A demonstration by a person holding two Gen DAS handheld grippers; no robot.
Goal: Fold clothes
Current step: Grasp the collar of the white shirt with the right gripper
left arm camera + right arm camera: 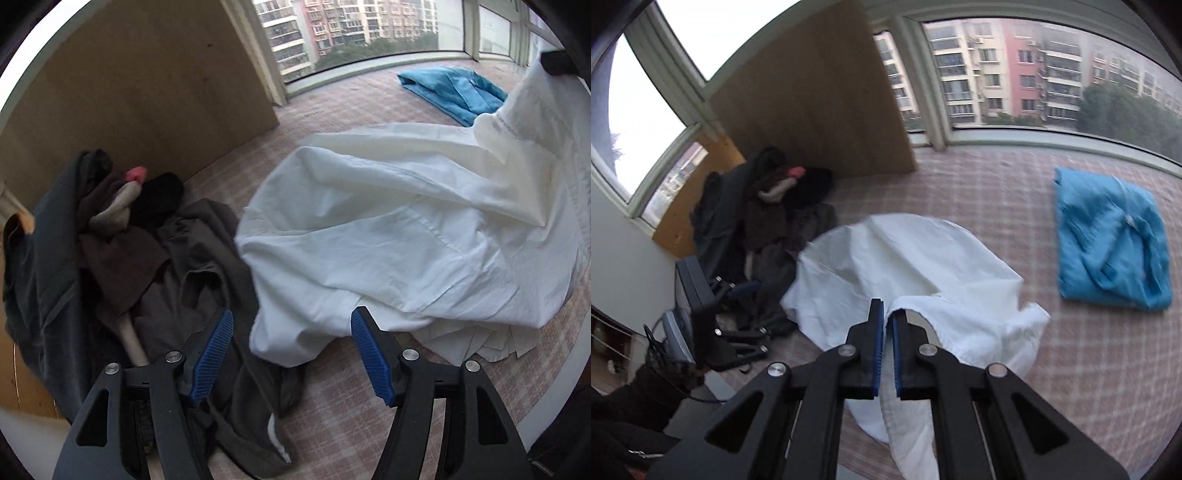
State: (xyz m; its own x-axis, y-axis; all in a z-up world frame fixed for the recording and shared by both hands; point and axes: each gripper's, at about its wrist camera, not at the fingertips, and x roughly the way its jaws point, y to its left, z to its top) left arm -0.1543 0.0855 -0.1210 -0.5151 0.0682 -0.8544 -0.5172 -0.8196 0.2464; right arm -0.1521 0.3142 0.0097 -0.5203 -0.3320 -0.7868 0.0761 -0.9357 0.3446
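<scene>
White garment [399, 236]: we see it spread crumpled on the pink checked bedcover [1015, 192], its long axis running from our left gripper toward the right one, one end lifted.
Right gripper [887, 321]: our blue pads are clenched on a hemmed edge of the white garment, which hangs down beneath them.
Left gripper [291, 325]: we hold it with jaws released, wide apart, hovering just over the near edge of the cloth, grasping nothing.
Blue garment [1112, 240]: folded flat, well apart, toward the window.
Dark clothes pile [122, 236]: heaped against the wooden board [812, 103], just beside the white garment.
</scene>
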